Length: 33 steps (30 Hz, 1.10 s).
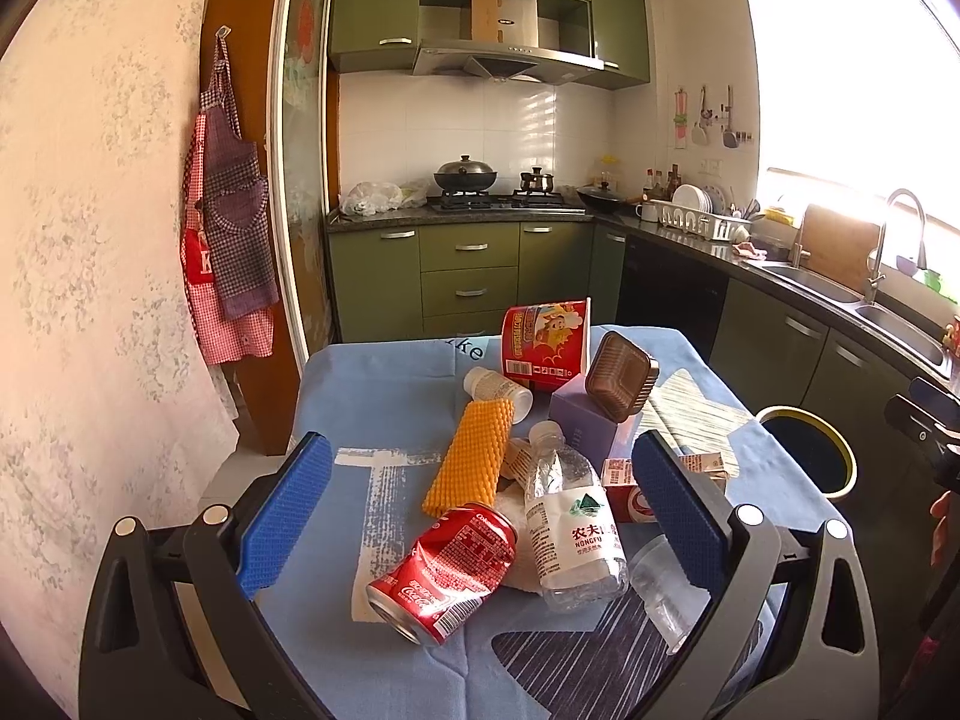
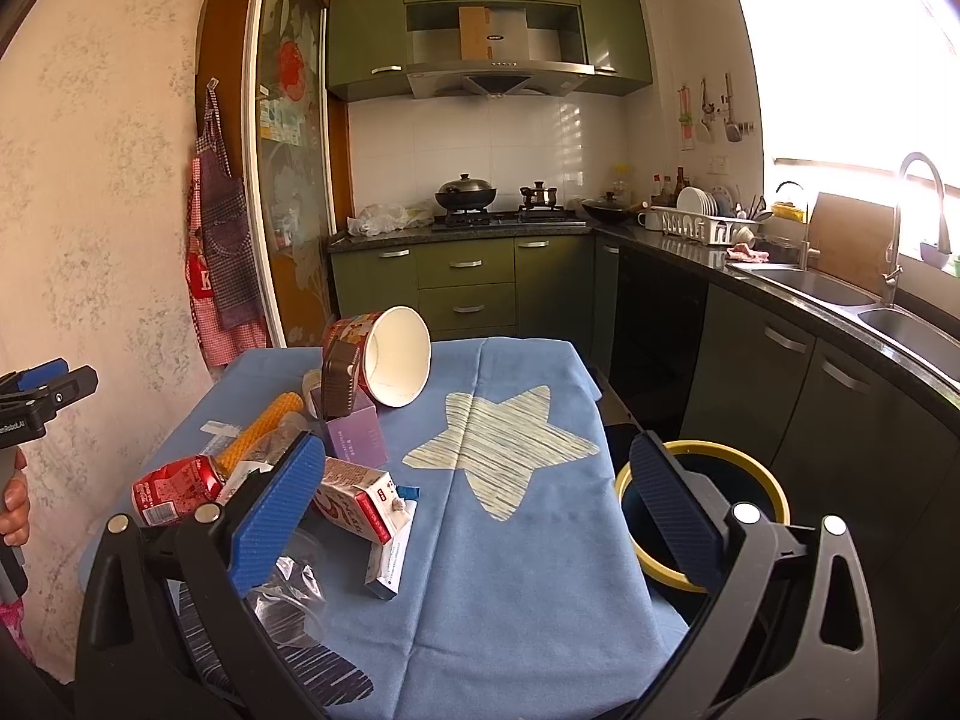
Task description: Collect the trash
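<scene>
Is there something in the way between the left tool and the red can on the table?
Nothing visible. The left tool is open, and the red can lies on its side between its fingers. A water bottle lies close beside the can, on its right.

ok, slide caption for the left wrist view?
Open left hand-held gripper hovering over crushed cola can and water bottle on blue tablecloth.

We hold one tool in each hand. Our left tool [image 1: 480,516] has its two blue pads wide apart, with nothing pinched between them. Our right tool [image 2: 480,510] is spread wide too and grips nothing. Both tools point forward and tip a little down. In the right view, our left hand [image 2: 13,510] wraps around the handle of the left tool.
</scene>
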Motion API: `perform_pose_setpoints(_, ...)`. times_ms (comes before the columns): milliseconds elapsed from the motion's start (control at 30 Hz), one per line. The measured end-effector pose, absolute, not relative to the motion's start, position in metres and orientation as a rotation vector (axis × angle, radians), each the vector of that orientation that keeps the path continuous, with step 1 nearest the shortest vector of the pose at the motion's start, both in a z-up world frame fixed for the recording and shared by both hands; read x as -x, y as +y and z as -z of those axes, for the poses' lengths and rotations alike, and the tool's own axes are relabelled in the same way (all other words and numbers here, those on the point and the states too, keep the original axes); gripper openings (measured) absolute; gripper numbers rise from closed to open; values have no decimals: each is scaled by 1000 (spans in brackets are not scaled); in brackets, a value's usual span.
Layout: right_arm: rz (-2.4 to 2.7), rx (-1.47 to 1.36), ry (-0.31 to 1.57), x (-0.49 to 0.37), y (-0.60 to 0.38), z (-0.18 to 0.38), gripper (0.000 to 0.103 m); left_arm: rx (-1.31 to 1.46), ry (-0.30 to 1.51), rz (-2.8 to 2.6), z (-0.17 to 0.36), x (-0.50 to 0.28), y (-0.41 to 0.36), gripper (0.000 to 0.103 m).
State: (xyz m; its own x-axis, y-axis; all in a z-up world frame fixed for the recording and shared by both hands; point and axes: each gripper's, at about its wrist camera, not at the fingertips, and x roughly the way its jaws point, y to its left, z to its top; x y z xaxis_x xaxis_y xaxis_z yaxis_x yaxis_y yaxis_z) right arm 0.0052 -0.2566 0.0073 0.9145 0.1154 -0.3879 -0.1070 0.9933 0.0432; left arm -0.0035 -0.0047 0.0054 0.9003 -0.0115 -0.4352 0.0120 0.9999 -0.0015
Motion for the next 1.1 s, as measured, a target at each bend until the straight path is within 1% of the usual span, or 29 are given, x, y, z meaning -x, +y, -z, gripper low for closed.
perform_pose_setpoints(1100,-115,-30,405,-4,-258,-8,97,-18,457,25,-3,2,-5,99)
